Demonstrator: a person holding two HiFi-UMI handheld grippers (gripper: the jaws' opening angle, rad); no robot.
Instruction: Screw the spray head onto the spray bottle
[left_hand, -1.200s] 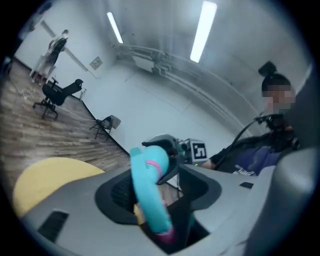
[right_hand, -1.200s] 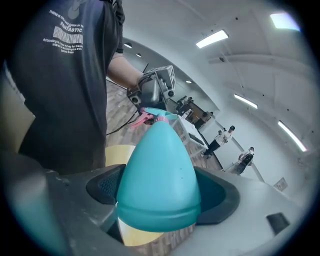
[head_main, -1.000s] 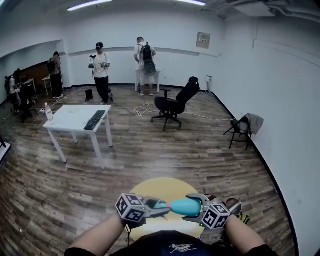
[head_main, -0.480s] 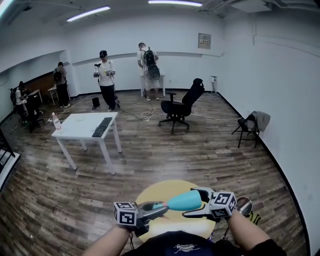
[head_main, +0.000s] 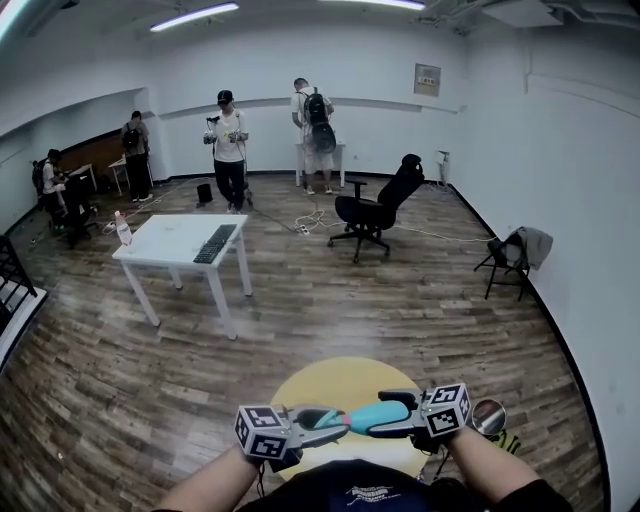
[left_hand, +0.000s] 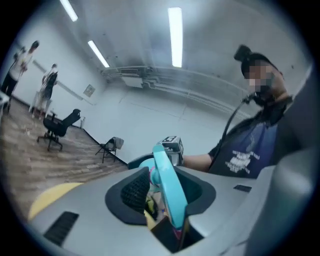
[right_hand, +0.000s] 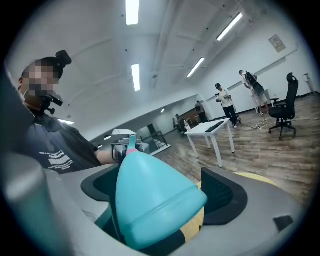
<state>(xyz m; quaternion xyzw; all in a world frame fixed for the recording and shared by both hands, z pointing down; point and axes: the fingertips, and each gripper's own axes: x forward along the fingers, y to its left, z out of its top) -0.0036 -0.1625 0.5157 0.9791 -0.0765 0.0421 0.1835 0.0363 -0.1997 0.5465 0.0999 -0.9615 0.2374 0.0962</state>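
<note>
Over yellow table (head_main: 322, 384), left tool (head_main: 332, 422) level, gripping spray head (left_hand: 169, 192)

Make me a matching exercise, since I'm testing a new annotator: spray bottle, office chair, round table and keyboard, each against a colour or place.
1 spray bottle
2 office chair
3 round table
4 keyboard

A lying on the white table
B yellow
C black, on the wood floor
D teal

Pairs: 1-D, 2-C, 3-B, 4-A
</note>
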